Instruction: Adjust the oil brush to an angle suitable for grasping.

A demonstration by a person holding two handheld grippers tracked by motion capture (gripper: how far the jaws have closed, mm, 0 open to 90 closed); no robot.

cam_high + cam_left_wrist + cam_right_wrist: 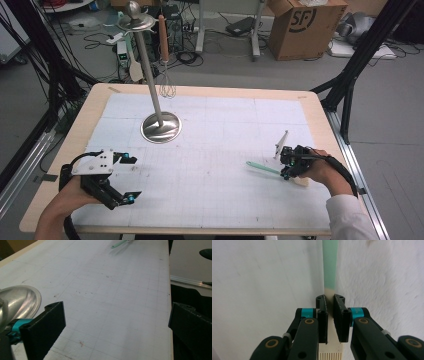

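Brush (329,270) green handle cut off at top edge; bristles mostly hidden.

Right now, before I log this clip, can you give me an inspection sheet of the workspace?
Surface: white gridded mat on a wooden table, scuffed.
Job's things: green-handled brush lying flat near the right edge.
Clutter: steel stand with a whisk hanging from it.
Grippers: right gripper, jaws pressed on the brush handle; left gripper, jaws wide, nothing between them.
Cables: one trails from each gripper; loose tangle on the floor beyond the table.
Surroundings: cardboard box, black frame legs.
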